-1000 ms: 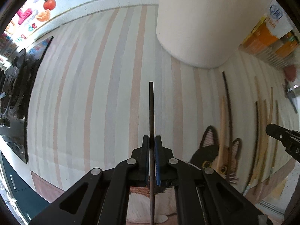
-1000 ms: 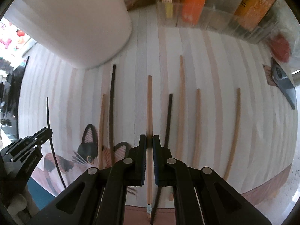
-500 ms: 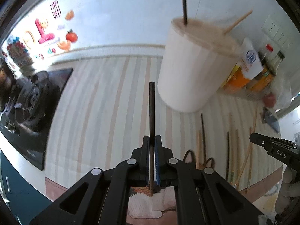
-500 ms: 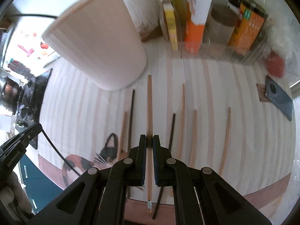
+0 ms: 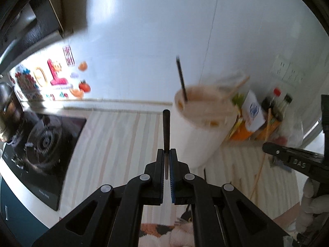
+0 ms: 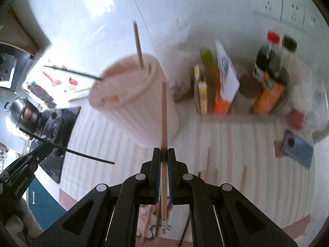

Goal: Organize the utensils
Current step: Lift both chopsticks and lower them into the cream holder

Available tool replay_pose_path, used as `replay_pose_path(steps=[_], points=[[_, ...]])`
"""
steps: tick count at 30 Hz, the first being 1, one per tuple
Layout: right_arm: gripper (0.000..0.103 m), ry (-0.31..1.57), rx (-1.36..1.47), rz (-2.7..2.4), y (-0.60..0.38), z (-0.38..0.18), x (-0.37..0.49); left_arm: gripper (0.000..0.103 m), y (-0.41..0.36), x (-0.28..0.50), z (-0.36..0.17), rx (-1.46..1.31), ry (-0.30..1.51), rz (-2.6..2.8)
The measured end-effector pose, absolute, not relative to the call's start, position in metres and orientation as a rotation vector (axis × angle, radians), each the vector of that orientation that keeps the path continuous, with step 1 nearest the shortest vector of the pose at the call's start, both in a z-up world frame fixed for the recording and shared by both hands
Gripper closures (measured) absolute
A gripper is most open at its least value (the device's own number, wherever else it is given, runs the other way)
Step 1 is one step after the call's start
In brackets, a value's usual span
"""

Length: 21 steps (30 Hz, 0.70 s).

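Closing in on the holder (image 6: 133, 100), left gripper (image 5: 167, 154) pinches a black chopstick (image 5: 166, 131), right gripper (image 6: 163, 154) a wooden chopstick (image 6: 163, 119), both aloft; some sticks already sit inside, several loose sticks (image 6: 207, 160) await on the mat (image 6: 236, 144).

Chopsticks (image 6: 138, 43) in holder (image 6: 141, 107), stove (image 5: 47, 144) left — bottles (image 6: 273, 74) right, phone (image 6: 297, 149) beyond

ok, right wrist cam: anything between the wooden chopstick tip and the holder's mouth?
Nothing. Wooden chopstick tip overlaps the holder's wall below the rim, in right wrist view.
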State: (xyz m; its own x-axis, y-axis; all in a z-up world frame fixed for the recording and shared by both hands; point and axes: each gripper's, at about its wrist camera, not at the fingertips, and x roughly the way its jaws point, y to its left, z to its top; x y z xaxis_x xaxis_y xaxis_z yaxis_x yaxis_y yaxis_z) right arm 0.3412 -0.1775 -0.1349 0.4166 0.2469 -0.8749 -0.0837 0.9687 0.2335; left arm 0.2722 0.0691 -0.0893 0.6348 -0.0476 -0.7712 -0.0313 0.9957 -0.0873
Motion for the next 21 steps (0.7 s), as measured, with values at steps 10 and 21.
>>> replay_pose_path(steps=[10, 21], points=[[0.096, 0.997, 0.186, 0.272, -0.164, -0.071, 0.375, 0.101, 0.065, 0.26, -0.001, -0.1, 0.742, -0.063], [0.096, 0.82, 0.189, 0.279, -0.145, 0.002, 0.422, 0.101, 0.05, 0.274, 0.063, -0.121, 0.629, -0.073]])
